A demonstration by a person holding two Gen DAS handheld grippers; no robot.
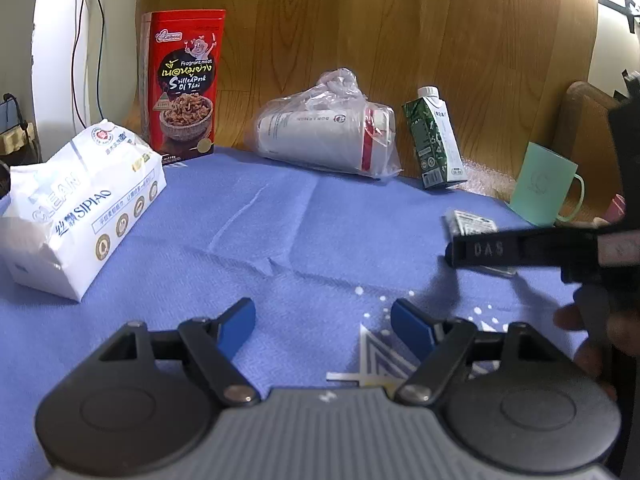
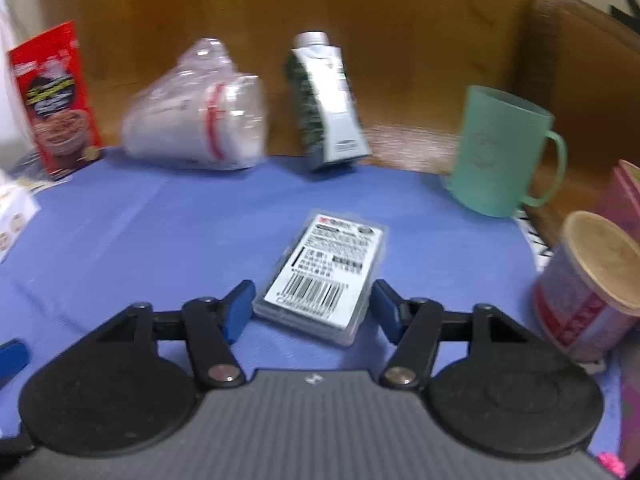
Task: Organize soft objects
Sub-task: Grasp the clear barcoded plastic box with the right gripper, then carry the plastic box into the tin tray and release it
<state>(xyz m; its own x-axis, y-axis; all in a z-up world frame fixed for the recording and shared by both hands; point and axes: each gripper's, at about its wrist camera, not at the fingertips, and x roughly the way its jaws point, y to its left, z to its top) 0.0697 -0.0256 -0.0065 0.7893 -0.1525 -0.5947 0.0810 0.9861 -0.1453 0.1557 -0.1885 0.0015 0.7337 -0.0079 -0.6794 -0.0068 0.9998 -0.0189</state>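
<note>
Right tool wide open astride flat labelled pack; left tool open, empty; bagged cups, probably stacked.

blue cloth, red box, mint mug

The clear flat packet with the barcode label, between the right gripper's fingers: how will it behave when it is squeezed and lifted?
The packet lies flat on the blue cloth, so it should not roll. Its glossy clear casing looks slippery. The open right gripper straddles it; it probably weighs little.
</note>
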